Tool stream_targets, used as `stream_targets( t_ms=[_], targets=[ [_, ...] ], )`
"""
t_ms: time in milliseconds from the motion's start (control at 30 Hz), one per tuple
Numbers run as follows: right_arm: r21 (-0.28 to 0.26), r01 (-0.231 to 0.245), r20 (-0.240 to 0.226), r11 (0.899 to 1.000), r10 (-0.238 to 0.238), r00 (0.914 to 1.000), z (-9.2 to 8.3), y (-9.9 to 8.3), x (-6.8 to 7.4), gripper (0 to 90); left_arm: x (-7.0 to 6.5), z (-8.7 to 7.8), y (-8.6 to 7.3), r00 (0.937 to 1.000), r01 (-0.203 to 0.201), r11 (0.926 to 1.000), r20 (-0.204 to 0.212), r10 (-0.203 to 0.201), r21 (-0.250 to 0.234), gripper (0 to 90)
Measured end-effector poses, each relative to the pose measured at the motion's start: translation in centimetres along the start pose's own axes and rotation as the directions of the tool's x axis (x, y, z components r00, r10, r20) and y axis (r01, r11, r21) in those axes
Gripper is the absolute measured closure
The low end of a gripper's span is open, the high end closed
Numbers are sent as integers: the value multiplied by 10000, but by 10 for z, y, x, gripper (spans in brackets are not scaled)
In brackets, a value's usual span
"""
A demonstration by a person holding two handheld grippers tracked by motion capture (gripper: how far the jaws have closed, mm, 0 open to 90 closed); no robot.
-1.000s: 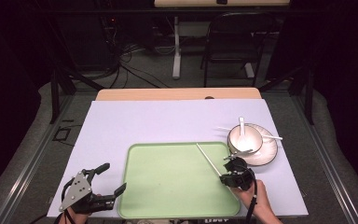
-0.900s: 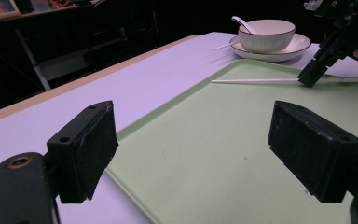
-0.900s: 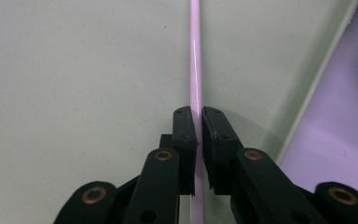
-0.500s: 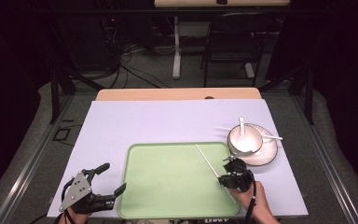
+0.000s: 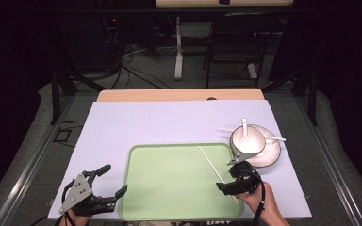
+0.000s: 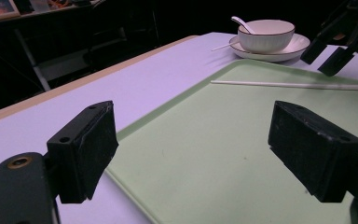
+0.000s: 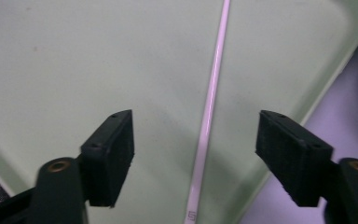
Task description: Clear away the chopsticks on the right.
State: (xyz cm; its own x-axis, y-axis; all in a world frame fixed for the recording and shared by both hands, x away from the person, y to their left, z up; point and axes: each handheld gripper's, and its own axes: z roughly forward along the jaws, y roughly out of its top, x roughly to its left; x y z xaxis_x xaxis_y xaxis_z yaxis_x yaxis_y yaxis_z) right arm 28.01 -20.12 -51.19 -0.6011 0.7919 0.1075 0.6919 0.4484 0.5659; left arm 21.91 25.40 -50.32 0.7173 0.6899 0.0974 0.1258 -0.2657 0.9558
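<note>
Right gripper view looks straight down: the right hand-held gripper (image 7: 196,156) hangs with jaws apart astride the thin white chopstick (image 7: 210,109) on the pale green plastic tray (image 7: 74,70), apparently lined up to pinch. The left hand-held gripper (image 6: 205,149) idles, jaws spread.

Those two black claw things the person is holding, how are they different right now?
The right gripper hangs over the green tray, its jaws either side of a white chopstick; the left gripper sits at the tray's left edge with nothing but tray and table between its jaws. The left gripper points toward the bowl; the right looks nearly straight down. Both are open and hold nothing.
</note>
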Motion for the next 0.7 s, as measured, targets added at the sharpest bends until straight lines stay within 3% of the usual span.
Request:
stream_targets(
  t_ms=[133, 333, 500, 700],
  targets=[
    [-428, 598, -87, 9973, -602, 9981, -15, 2, -2, 144, 0, 0, 0, 10000, 24, 10000, -22, -23, 36, 154],
    [-974, 1014, 66, 9901, -1012, 9948, -39, 12, -11, 32, 0, 1, 0, 10000, 77, 10000, -27, -77, 38, 154],
    [-1541, 1242, 408, 9802, -1193, 9920, -57, 20, -24, 0, 0, 1, 0, 10000, 72, 10000, -30, -72, 9, 154],
    [-1857, 1569, 871, 9700, -1428, 9859, -84, 34, -51, 0, 0, 1, 0, 10000, 64, 10000, -14, -64, 8, 154]
  ],
)
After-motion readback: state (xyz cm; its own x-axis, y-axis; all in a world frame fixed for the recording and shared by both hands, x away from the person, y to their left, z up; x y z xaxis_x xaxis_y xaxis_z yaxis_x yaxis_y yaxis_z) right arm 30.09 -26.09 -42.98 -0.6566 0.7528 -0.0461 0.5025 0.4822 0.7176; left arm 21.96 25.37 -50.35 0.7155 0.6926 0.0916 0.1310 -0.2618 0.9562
